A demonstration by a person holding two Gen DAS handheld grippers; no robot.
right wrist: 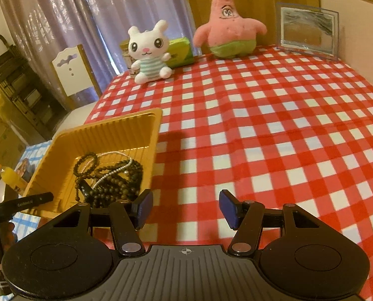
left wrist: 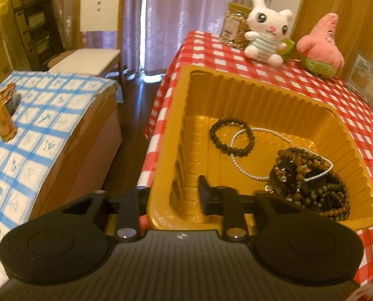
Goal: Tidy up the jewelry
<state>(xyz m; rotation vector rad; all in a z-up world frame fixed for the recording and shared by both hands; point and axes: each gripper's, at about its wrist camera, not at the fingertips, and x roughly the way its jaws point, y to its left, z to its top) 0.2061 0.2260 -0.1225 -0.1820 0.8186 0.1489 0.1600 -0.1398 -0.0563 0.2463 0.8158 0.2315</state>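
Observation:
A gold plastic tray (left wrist: 261, 85) sits at the left edge of the red-checked table (left wrist: 349, 130). In it lie a dark bead bracelet (left wrist: 231, 135), a pearl strand (left wrist: 274, 133) and a heap of brown bead strings (left wrist: 311, 188). My left gripper (left wrist: 172, 188) is open and straddles the tray's near left wall, one finger inside and one outside, with the pads off the wall. The right wrist view shows the tray (right wrist: 106, 130) and the bead heap (right wrist: 111, 175) at lower left. My right gripper (right wrist: 186, 200) hovers open over bare cloth just right of the tray, holding nothing.
A white bunny plush (right wrist: 150, 50), a pink star plush (right wrist: 227, 22), a green box (right wrist: 180, 52) and a picture frame (right wrist: 308, 28) line the table's far side. Left of the table are a white chair (left wrist: 96, 25) and a blue-checked surface (left wrist: 36, 130) with an orange bottle (left wrist: 1, 115).

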